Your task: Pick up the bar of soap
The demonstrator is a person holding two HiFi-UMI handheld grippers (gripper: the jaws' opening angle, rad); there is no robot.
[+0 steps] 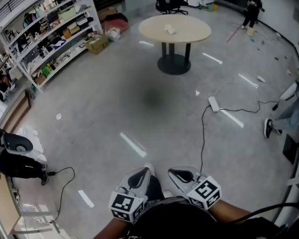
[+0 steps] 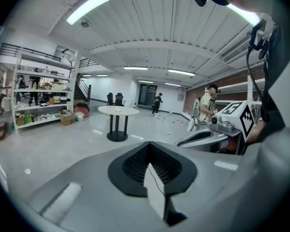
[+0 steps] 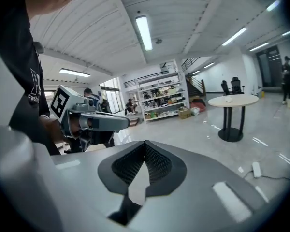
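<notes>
Holding left tongs (image 1: pixel 139 177) and right tongs (image 1: pixel 184 176) close to the body, both clenched on nothing. Likely bar of soap (image 1: pixel 170 29), a small pale lump, sits on the round counter (image 1: pixel 195 32) straight ahead, well apart. Long axis unreadable; neither hand clearly nearer.

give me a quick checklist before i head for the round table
1. Soap located: cannot tell; a small white object lies on the round table.
2. Table in reach: not ok; it stands far across the floor.
3. Jaws ready: not ok; left gripper and right gripper both shut, empty.
4. Path: ok; power strip and cable lie right of the straight line.
5. People: ok; nearest person stands off right.
</notes>
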